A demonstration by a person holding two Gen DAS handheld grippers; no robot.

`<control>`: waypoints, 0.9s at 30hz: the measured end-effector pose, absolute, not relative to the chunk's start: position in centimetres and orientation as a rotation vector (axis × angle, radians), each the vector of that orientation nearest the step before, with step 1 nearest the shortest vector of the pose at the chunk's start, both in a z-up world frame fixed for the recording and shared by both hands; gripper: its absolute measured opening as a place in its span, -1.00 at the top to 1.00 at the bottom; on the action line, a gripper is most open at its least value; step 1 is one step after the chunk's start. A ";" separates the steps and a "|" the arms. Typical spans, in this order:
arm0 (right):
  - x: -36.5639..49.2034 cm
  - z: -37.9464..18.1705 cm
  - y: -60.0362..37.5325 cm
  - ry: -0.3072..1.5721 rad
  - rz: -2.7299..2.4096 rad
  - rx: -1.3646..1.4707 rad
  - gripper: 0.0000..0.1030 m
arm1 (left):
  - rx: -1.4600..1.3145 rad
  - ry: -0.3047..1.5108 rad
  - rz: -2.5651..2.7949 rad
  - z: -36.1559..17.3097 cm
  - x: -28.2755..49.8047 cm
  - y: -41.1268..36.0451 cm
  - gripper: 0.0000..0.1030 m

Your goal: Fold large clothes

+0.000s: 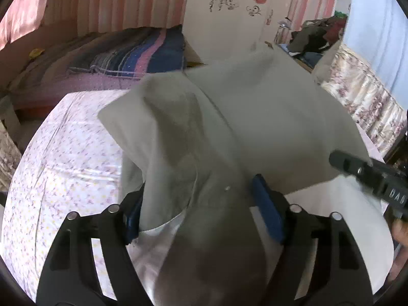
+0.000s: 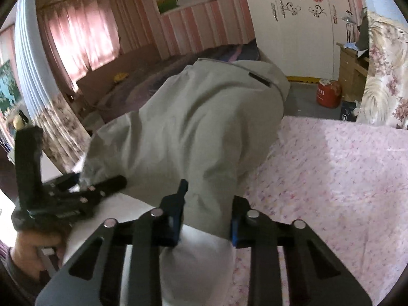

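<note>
**Grey garment bunched between both claws**

Left wrist: my left gripper point(image 1: 201, 204) clamps a fold of the grey garment point(image 1: 255, 117); it runs away from me over the floral sheet point(image 1: 63, 158).

Right wrist: my right gripper point(image 2: 206, 211) is clenched on the near hem; the garment's point(image 2: 199, 127) long axis heads far-right.

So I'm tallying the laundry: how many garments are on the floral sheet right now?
1: a grey jacket bunched mid-sheet, between both grippers' jaws. Others may lie hidden beneath it.

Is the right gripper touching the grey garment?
Touching. The right wrist view shows the right gripper with the grey garment bunched tightly between its blue pads.
</note>
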State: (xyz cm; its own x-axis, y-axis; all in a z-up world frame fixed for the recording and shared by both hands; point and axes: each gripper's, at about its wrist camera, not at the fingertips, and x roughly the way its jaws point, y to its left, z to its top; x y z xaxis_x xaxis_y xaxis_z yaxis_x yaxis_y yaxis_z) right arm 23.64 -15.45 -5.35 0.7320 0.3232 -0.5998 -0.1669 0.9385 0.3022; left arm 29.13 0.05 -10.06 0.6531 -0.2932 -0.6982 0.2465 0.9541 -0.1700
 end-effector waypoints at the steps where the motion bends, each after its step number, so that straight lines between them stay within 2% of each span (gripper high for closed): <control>1: 23.5 -4.7 -16.5 0.691 0.264 0.231 0.51 | -0.064 0.798 -0.318 -9.7 28.9 -0.8 -0.44; 5: 22.6 -3.2 -21.4 0.697 0.231 0.210 0.51 | -0.121 0.782 -0.373 -8.5 27.8 -5.9 -0.50; 7: 22.1 -3.2 -25.2 0.716 0.193 0.196 0.51 | -0.141 0.783 -0.398 -8.5 27.5 -9.4 -0.64; 11: 21.5 -3.9 -32.1 0.761 0.123 0.173 0.49 | -0.170 0.783 -0.455 -9.0 27.5 -16.5 -0.75; 14: 21.5 -5.5 -35.8 0.778 0.095 0.216 0.40 | -0.131 0.791 -0.458 -9.9 27.8 -20.8 -0.87; 18: 20.4 -6.4 -34.6 0.710 0.029 0.194 0.04 | -0.079 0.750 -0.415 -9.9 27.2 -21.3 -0.91; 20: 20.0 -6.1 -33.3 0.696 -0.024 0.152 -0.32 | -0.092 0.759 -0.395 -9.9 27.3 -20.2 -0.93; 21: 19.4 -5.7 -32.6 0.684 -0.063 0.120 -0.62 | -0.097 0.770 -0.385 -9.8 27.1 -19.3 -0.93; 22: 18.3 -5.2 -32.0 0.666 -0.108 0.093 -0.75 | -0.102 0.773 -0.380 -9.5 26.5 -18.4 -0.93; 25: 13.6 -3.3 -31.5 0.597 -0.154 0.130 -0.77 | -0.031 0.678 -0.335 -6.9 23.2 -15.1 -0.94; 27: 9.9 -1.7 -30.0 0.525 -0.207 0.153 -0.93 | 0.028 0.558 -0.260 -4.8 19.8 -13.1 -0.94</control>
